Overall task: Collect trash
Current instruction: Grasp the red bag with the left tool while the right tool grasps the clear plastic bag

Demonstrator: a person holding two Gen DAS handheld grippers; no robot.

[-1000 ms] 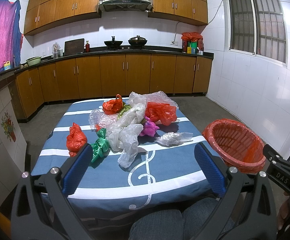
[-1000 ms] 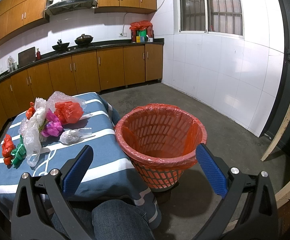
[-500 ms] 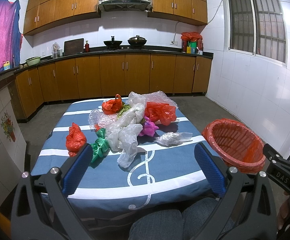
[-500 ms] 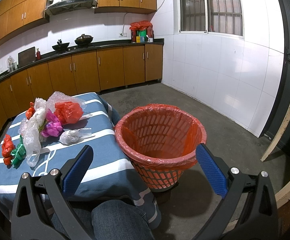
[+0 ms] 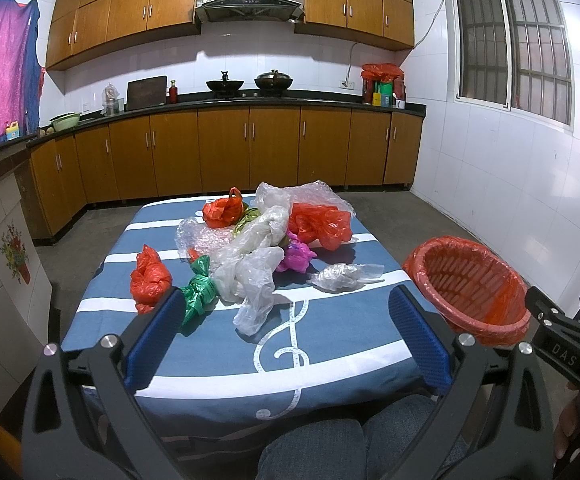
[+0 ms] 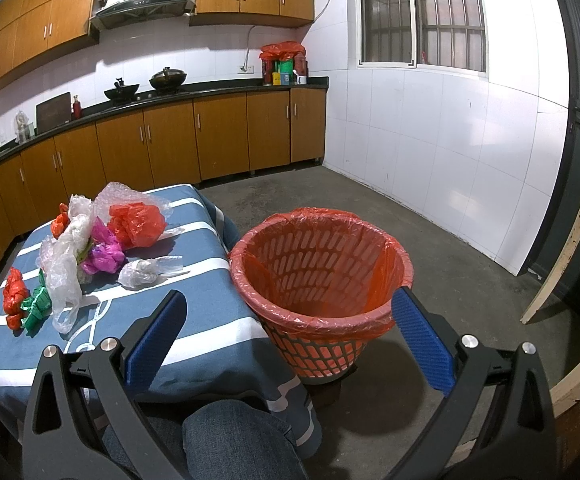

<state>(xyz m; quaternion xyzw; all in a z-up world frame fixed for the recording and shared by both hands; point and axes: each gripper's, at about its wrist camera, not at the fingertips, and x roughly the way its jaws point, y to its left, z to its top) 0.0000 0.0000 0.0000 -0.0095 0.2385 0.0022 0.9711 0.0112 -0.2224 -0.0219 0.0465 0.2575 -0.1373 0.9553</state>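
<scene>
Tongs (image 6: 288, 312) spread before empty basket (image 6: 322, 276)

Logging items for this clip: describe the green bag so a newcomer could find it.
On the blue striped tablecloth, look at the pile of plastic bags' near left edge. The green bag lies between a knotted red bag and a long clear bag. It is the only bright green twisted bundle.

Bin (image 6: 322, 276) base hidden behind rim; counter jars (image 5: 382, 88) too small to identify.
</scene>
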